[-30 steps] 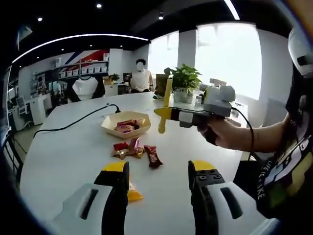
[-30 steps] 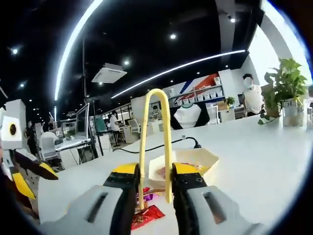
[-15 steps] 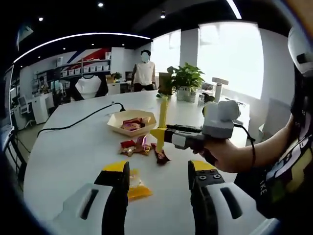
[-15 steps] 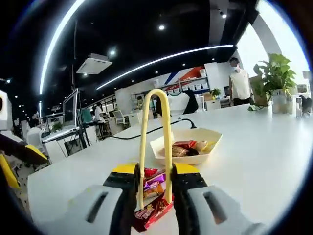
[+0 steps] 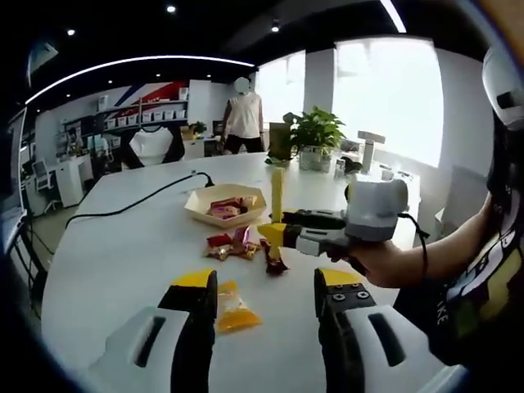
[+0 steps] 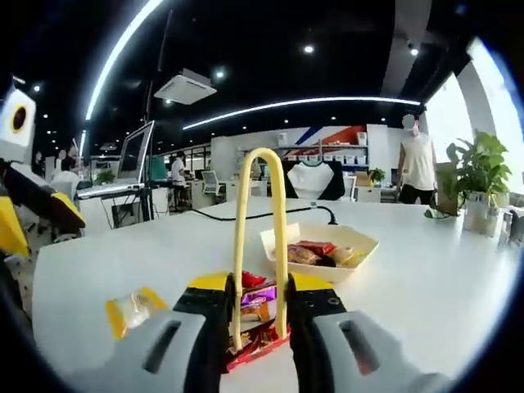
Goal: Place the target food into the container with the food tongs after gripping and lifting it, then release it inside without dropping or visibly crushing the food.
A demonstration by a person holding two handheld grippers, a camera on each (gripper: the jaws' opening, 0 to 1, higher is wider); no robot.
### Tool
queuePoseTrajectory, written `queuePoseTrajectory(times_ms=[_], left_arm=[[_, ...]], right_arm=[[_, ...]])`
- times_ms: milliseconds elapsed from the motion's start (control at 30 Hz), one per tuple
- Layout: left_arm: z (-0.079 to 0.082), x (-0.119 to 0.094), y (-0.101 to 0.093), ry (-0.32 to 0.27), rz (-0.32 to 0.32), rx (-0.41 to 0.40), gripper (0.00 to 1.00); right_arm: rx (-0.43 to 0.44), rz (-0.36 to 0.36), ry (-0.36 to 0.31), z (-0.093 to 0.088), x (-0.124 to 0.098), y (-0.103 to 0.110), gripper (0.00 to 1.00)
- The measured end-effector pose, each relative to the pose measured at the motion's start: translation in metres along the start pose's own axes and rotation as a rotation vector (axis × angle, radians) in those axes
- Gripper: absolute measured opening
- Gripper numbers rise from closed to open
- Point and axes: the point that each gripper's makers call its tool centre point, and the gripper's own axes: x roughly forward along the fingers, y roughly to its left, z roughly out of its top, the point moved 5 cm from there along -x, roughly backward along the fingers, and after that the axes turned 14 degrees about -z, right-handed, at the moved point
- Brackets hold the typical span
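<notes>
Right hand-held gripper point(image 6: 256, 315) pinches the yellow tongs point(image 6: 259, 237) over the red candy bar point(image 6: 255, 342) just ahead on the counter point(image 6: 426, 286), nothing lifted yet, tray point(image 6: 323, 255) beyond, while the left hand-held gripper point(image 5: 266, 299) stands spread.

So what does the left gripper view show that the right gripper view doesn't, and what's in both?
Left gripper view: the right hand-held gripper seen from the side, in a person's hand, yellow tongs upright, tips by a dark red wrapper.

Right gripper view: the yellow plastic looped tongs head-on between the jaws, the left hand-held gripper's yellow tip at the edge.

Both: the shallow beige paper tray of snacks, the loose wrapped candies, the orange packet, the white table.
</notes>
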Motion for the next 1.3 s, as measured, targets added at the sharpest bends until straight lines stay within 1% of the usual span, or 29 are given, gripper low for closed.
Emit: queuePoseTrajectory(times_ms=[67,133,200,233,267,300,333,433,500,567,700,833,867,900,1033,1100,1133,1200,1233,1267,1300], left_arm=[[0.000,0.000,-0.001,0.002,0.003,-0.001,0.51],[0.001,0.000,-0.002,0.003,0.003,0.003,0.51],[0.001,0.001,-0.002,0.005,0.002,0.003,0.50],[0.001,0.001,-0.002,0.008,0.002,0.004,0.50],[0.001,0.002,-0.002,0.010,0.003,0.005,0.50],[0.001,0.002,-0.003,0.012,0.003,0.008,0.50],[0.002,0.002,-0.004,0.013,0.002,0.009,0.50],[0.003,0.004,-0.005,0.015,0.002,0.013,0.50],[0.004,0.005,-0.005,0.013,0.005,0.014,0.50],[0.005,0.007,-0.006,0.012,0.003,0.011,0.50],[0.007,0.010,-0.009,0.011,0.000,0.016,0.50],[0.007,0.012,-0.010,0.015,-0.001,0.017,0.50],[0.008,0.013,-0.011,0.016,-0.003,0.017,0.50],[0.008,0.013,-0.012,0.016,-0.006,0.020,0.50],[0.008,0.014,-0.014,0.020,-0.008,0.022,0.50],[0.008,0.014,-0.014,0.018,-0.006,0.018,0.50],[0.008,0.014,-0.014,0.017,-0.006,0.018,0.50],[0.008,0.015,-0.014,0.013,-0.006,0.017,0.50],[0.008,0.015,-0.015,0.012,-0.008,0.018,0.50],[0.008,0.015,-0.015,0.013,-0.009,0.019,0.49],[0.008,0.015,-0.015,0.013,-0.009,0.020,0.49]], right_arm=[[0.001,0.022,-0.003,0.000,-0.001,-0.004,0.22],[-0.007,0.028,-0.011,-0.001,-0.004,-0.011,0.23],[0.025,0.071,-0.013,-0.001,-0.003,-0.013,0.23],[0.035,0.083,-0.011,-0.002,-0.003,-0.018,0.23],[0.035,0.093,-0.014,-0.002,-0.002,-0.019,0.23],[0.043,0.113,-0.014,-0.002,-0.002,-0.024,0.23],[0.041,0.110,-0.015,-0.002,-0.002,-0.028,0.23],[0.057,0.143,-0.011,-0.002,0.000,-0.043,0.22],[0.083,0.185,-0.004,-0.003,0.000,-0.049,0.22],[0.077,0.216,-0.012,-0.004,0.000,-0.054,0.22],[0.035,0.210,-0.020,-0.002,0.000,-0.068,0.23],[0.062,0.234,-0.013,-0.002,0.002,-0.076,0.23],[0.086,0.257,0.003,-0.003,0.002,-0.077,0.23],[0.072,0.256,0.000,-0.002,0.004,-0.080,0.23],[0.080,0.265,0.011,-0.002,0.003,-0.081,0.23],[0.084,0.253,0.006,0.000,0.001,-0.080,0.23],[0.139,0.223,0.000,0.004,-0.001,-0.080,0.23],[0.168,0.180,-0.003,0.009,-0.002,-0.080,0.23],[0.174,0.137,0.018,0.009,0.000,-0.082,0.23],[0.184,0.106,0.019,0.009,0.000,-0.083,0.23],[0.218,0.046,0.021,0.010,0.001,-0.084,0.23]])
